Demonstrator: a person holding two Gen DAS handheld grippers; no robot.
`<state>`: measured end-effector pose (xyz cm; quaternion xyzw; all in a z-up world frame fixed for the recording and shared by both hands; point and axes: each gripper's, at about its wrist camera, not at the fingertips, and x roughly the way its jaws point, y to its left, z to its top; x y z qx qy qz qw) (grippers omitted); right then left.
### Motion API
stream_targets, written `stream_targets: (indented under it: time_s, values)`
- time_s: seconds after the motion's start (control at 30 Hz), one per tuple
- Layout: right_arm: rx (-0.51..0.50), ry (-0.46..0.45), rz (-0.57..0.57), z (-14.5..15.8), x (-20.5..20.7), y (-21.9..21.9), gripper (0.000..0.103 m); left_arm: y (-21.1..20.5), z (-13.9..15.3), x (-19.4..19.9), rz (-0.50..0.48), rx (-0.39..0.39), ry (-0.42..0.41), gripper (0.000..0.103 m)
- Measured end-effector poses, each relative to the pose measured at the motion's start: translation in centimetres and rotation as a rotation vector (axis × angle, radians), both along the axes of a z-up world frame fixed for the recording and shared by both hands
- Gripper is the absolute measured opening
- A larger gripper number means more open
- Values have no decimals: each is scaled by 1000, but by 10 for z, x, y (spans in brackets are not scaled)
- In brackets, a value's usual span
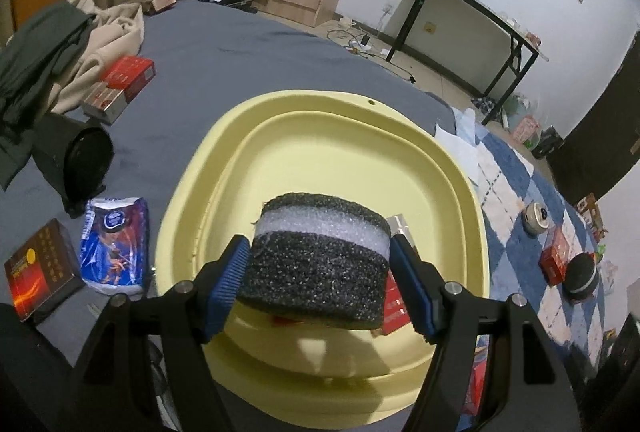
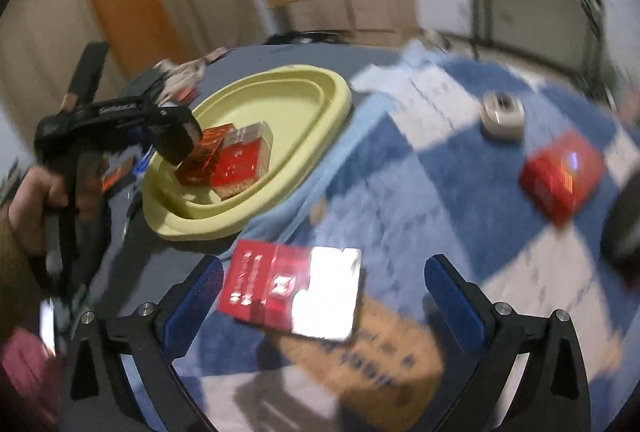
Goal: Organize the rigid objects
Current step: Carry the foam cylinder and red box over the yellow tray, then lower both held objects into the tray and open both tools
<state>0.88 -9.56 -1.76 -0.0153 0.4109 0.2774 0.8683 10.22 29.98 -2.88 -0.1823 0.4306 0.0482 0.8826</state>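
My left gripper (image 1: pixel 318 244) is shut on a black-and-white foam roll (image 1: pixel 320 272), held just above the yellow basin (image 1: pixel 320 112). Red boxes (image 1: pixel 394 308) peek out from under the roll inside the basin. In the blurred right wrist view the same basin (image 2: pixel 320 100) holds red boxes (image 2: pixel 240 164), and a hand (image 2: pixel 36 192) holds the left gripper (image 2: pixel 176 136) over them. My right gripper (image 2: pixel 324 264) stands open. A red-and-silver box (image 2: pixel 292 292) lies between its fingers, close to the left pad and well apart from the right one.
On the grey sheet left of the basin lie a blue packet (image 1: pixel 114 244), a dark box (image 1: pixel 40 280), red boxes (image 1: pixel 120 84), a black cylinder (image 1: pixel 80 160) and clothes. The chequered quilt carries a red box (image 2: pixel 560 176), a small jar (image 2: pixel 502 116) and a brown box (image 2: pixel 380 344).
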Motion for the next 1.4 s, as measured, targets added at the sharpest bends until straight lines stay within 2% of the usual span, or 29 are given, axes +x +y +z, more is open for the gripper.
stream_targets:
  time_s: [0.1,0.33,0.37,0.43,0.5,0.63,0.7,0.8,0.9,0.97,1.17,1.27,1.33,1.4]
  values:
    - [12,32,-61,-4,-6,15,103,-6,6,2,-12,31,-1,72]
    - [-99,84,-39,-33,8,48,103,-1,11,4,-8,57,-1,72]
    - [-113,68,-30,-34,8,50,103,1,10,5,-7,60,2,72]
    - [-136,19,-20,-31,8,51,90,3,7,6,-4,61,4,72]
    - [-119,-7,2,-26,9,46,90,5,5,8,-10,55,4,72]
    - [-91,-142,-15,9,7,37,90,8,4,11,-7,44,-17,72]
    - [-122,-208,58,27,14,61,90,10,1,18,8,48,-9,72]
    - [-223,-248,212,30,30,116,90,9,-1,38,4,108,29,72]
    - [-255,-212,304,20,50,157,90,9,1,64,-29,146,45,72]
    - [-264,-190,335,13,59,172,90,12,-2,78,-39,133,55,72]
    - [-277,-162,345,-7,79,194,90,21,-26,97,-27,77,98,72]
    - [-254,-124,335,-14,82,198,92,19,-34,97,-16,93,128,72]
    - [-241,-111,325,-15,80,199,96,18,-34,94,-13,84,142,82]
    - [-218,-123,325,-10,76,197,100,16,-21,89,-4,77,113,90]
